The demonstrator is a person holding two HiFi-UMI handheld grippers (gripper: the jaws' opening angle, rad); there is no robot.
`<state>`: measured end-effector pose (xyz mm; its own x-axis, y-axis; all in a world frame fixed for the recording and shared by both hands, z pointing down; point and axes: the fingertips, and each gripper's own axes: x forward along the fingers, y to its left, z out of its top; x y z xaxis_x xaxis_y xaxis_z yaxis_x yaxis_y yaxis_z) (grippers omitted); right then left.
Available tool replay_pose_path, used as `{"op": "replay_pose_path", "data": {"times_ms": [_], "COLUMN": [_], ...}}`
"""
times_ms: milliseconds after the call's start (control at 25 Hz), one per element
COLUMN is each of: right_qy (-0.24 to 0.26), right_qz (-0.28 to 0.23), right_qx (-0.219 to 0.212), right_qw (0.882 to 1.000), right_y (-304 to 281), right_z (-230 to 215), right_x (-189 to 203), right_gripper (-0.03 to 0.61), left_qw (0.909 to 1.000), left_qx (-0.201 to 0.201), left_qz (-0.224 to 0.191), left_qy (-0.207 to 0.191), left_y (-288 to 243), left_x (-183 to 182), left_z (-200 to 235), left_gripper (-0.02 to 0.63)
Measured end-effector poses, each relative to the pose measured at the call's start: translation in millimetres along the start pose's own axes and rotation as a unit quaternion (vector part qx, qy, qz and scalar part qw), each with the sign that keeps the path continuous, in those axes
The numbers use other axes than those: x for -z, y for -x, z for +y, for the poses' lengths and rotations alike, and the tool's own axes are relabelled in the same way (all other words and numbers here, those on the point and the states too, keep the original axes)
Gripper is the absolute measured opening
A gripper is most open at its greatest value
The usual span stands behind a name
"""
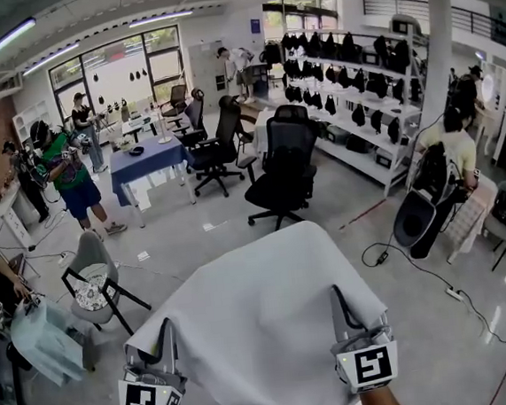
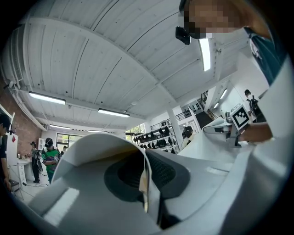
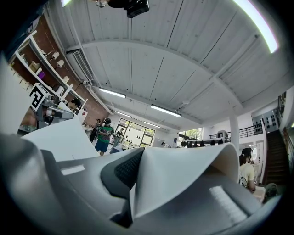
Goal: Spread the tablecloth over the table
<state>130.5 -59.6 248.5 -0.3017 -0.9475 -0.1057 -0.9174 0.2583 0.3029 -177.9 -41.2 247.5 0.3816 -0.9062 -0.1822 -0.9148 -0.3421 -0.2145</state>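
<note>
A white tablecloth stretches away from me in the head view, its far edge bulging toward the office chairs. My left gripper is shut on the cloth's near left corner, and my right gripper is shut on the near right corner. In the left gripper view a fold of cloth curls over the jaws, which pinch its edge, and the right gripper shows across the sheet. The right gripper view has the cloth clamped between the pads; the left gripper shows at far left. The table under the cloth is hidden.
Black office chairs stand just beyond the cloth. A grey chair is at left, a blue-covered table farther back. Shelves of dark gear line the right. Cables run over the floor. Several people stand or sit around.
</note>
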Motion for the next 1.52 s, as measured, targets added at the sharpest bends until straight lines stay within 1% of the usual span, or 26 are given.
{"op": "replay_pose_path", "data": {"times_ms": [320,560,920,1160,1520], "right_qy": [-0.005,0.005,0.003,0.003,-0.008], "right_qz": [0.003,-0.001,0.001,0.004,0.016], "right_qx": [0.018,0.032,0.036,0.029,0.002], "right_qw": [1.000,0.999,0.999,1.000,1.000], "right_y": [-22,-34,-64,-91,-158], "right_z": [21,36,29,21,7], "right_x": [-3,-1,18,46,94], "right_gripper": [0.015,0.015,0.015,0.015,0.015], "left_qw": [0.9998,0.9995,0.9991,0.9990,0.9981], "left_qx": [0.018,0.027,0.030,0.022,0.007], "left_qz": [-0.005,-0.010,-0.007,0.009,0.039], "left_qy": [0.004,0.015,0.029,0.038,0.048], "left_y": [-12,-15,-44,-69,-122], "left_x": [12,27,49,77,129], "left_z": [35,58,70,73,84], "left_gripper": [0.011,0.011,0.011,0.011,0.012]}}
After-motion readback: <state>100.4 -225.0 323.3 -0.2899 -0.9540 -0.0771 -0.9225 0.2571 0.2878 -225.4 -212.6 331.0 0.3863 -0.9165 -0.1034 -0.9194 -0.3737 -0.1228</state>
